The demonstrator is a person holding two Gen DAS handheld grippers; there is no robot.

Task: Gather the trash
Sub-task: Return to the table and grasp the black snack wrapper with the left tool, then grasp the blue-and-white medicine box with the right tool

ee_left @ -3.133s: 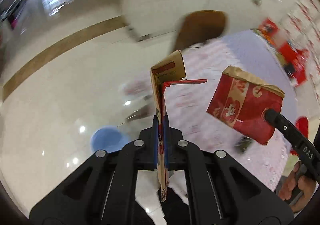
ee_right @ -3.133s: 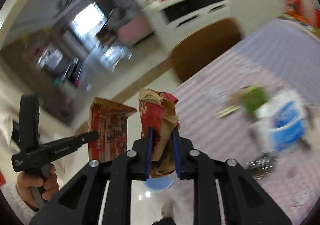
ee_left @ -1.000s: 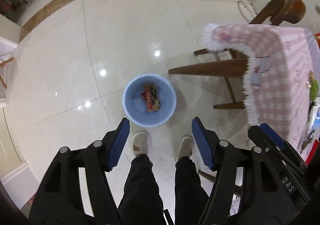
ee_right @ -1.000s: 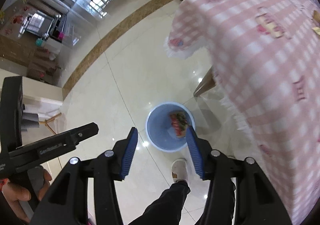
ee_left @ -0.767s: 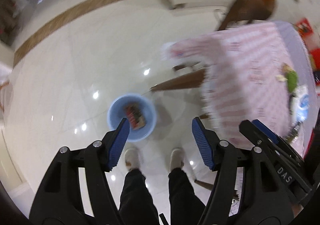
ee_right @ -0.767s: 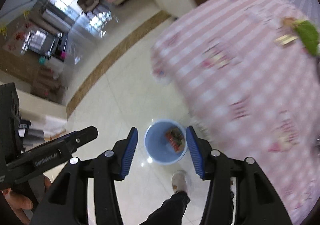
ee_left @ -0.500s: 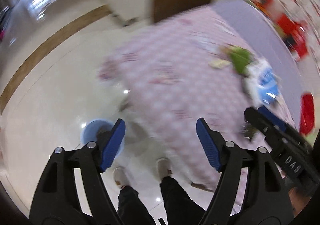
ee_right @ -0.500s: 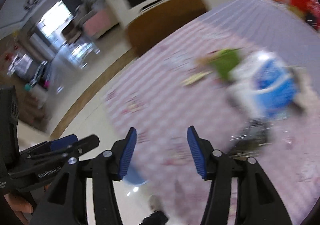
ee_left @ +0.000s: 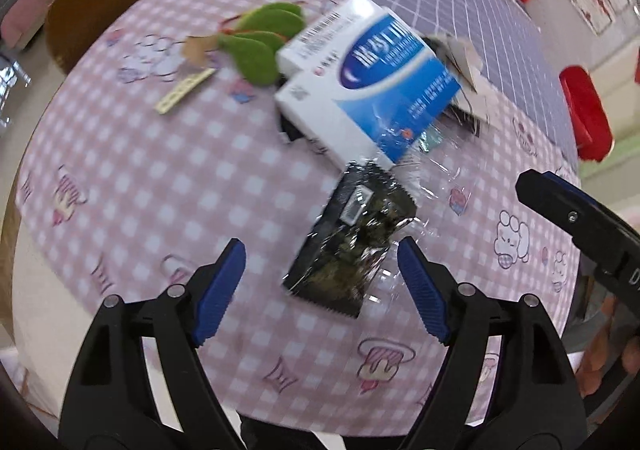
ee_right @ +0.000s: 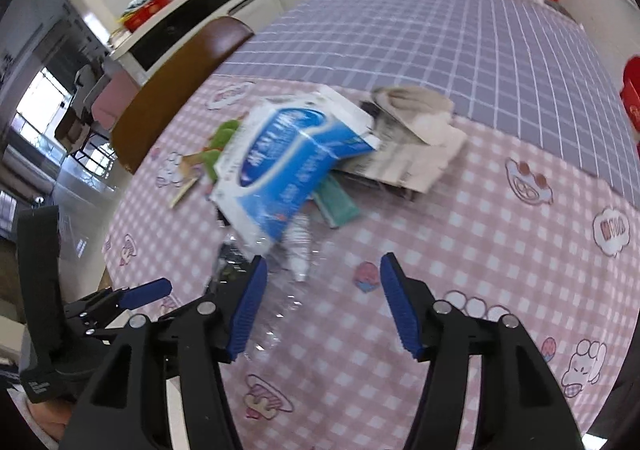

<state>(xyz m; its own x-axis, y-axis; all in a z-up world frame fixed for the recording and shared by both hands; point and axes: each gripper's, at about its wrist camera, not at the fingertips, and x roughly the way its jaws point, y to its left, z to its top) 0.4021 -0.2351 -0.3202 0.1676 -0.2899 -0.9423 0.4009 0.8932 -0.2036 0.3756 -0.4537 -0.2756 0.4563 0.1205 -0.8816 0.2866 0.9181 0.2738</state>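
On the pink checked tablecloth [ee_left: 168, 178] lies a heap of trash. A black foil wrapper [ee_left: 352, 242] rests at its near side, and my left gripper [ee_left: 320, 244] hovers above it, jaws opening, nothing between the pads. Behind it are a blue and white box [ee_left: 372, 78], green leaf-shaped pieces [ee_left: 264, 38] and clear plastic film [ee_left: 436, 170]. My right gripper [ee_right: 323, 260] hangs over the clear plastic [ee_right: 298, 250] near the box [ee_right: 288, 166], jaws opening and empty. Crumpled paper [ee_right: 416, 130] and a teal packet [ee_right: 336, 202] lie beyond.
A brown chair back [ee_right: 180, 70] stands at the table's far left edge. The far half of the table has a purple grid cloth [ee_right: 440, 30]. A red stool [ee_left: 584, 118] sits to the right. In the right wrist view, the left gripper [ee_right: 140, 296] is at the left.
Both grippers held paper trash three seconds ago, then hung empty over the blue bin with the trash inside. They have since swung up over the table and opened wider.
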